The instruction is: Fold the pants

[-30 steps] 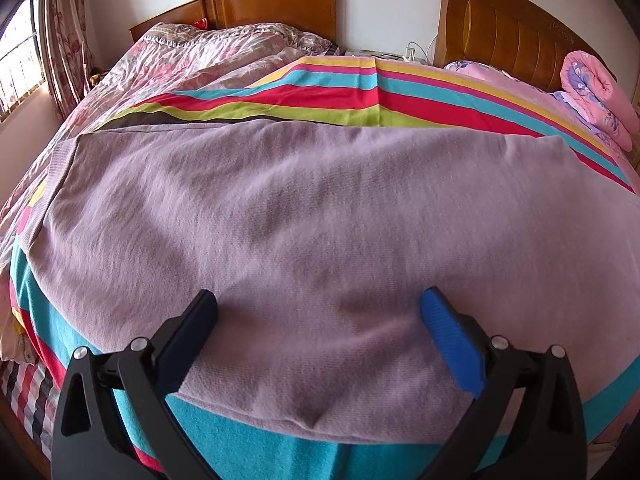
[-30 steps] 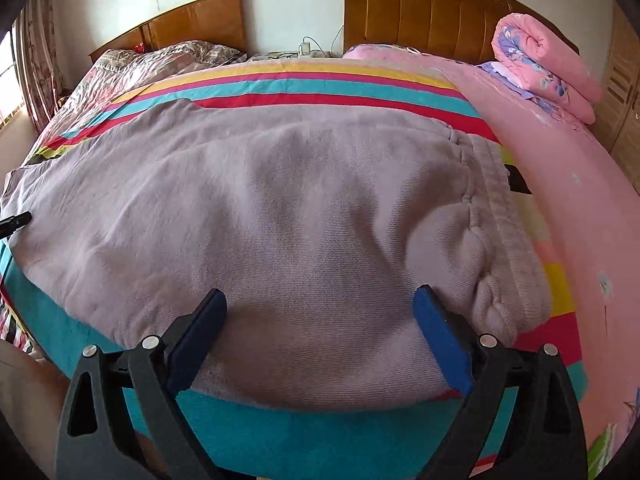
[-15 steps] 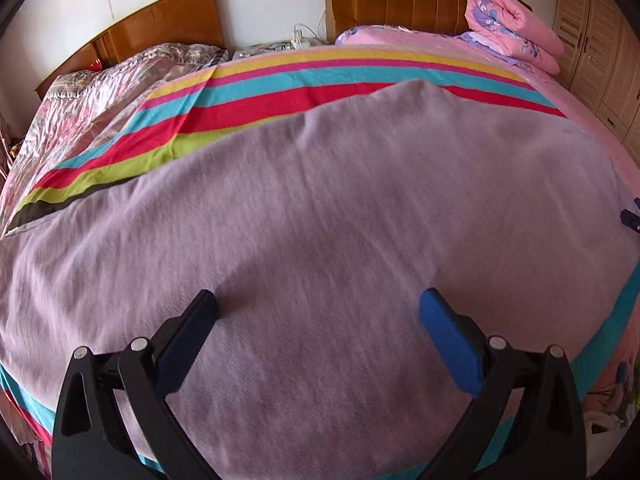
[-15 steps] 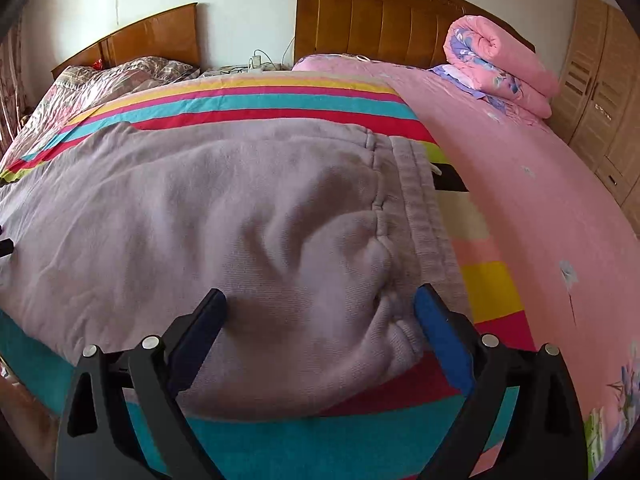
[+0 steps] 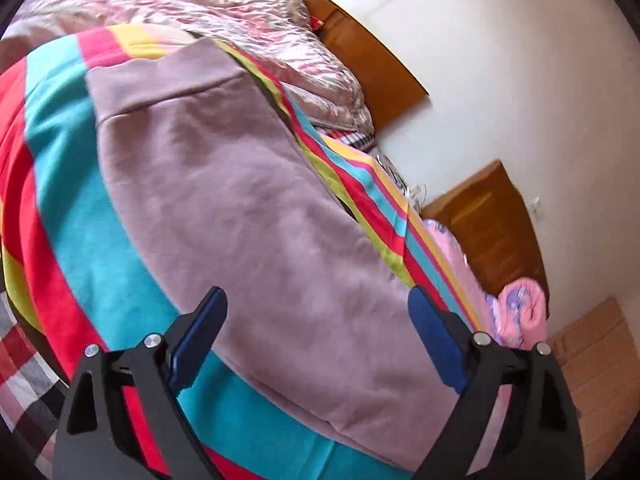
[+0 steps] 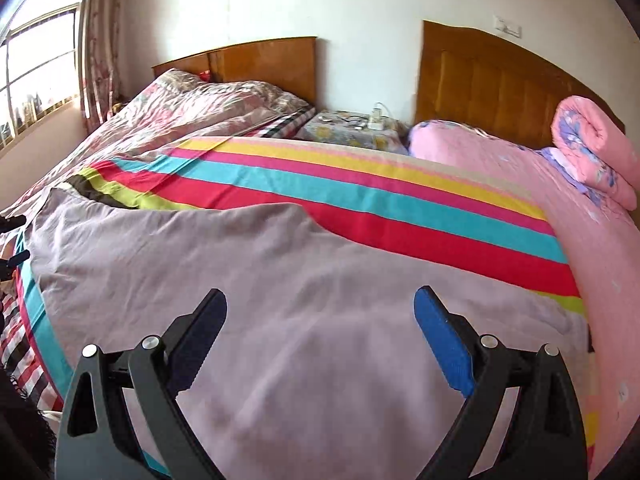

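A: pants (image 5: 256, 216) flat along bed's (image 6: 440, 216) near edge; left tool (image 5: 316, 332) has just been narrowing, nothing between the jaws; right tool (image 6: 320, 336) open, empty.
B: soft, thick knit, likely droops; pinch cuff (image 5: 168, 76) corners.

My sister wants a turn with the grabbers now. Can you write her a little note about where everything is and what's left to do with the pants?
Left hand-held gripper: open and empty, its jaws have just been closing a little, over the pants near the cuff end.
Right hand-held gripper: open and empty, over the middle of the pants.
Pants: lying flat along the striped blanket on the bed, both legs seemingly stacked, cuffs to the left.
Done: probably the leg-on-leg fold.
Left: grip one end and fold it across to the other, then smooth.
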